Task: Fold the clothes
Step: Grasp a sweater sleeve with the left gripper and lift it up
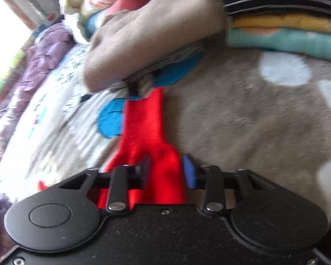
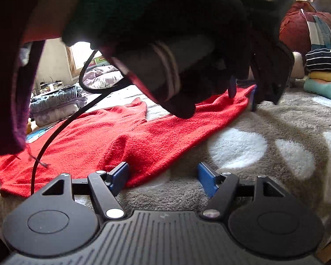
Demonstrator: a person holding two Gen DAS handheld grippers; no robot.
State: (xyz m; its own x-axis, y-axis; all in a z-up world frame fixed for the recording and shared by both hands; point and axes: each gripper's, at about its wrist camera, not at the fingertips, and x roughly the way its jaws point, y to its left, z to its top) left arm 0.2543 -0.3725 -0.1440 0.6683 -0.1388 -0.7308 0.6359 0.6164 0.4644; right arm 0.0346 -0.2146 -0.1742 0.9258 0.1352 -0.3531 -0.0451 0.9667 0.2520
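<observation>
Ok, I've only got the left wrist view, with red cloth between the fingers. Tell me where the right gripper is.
Observer: The right gripper is open, low at the near edge of the red sweater.
Operator: Give me the sweater's lay.
Observer: It is mostly spread flat on the blanket, with ripples near the middle.
Operator: Report anything across it.
Observer: A black cable hangs over its left part.
</observation>
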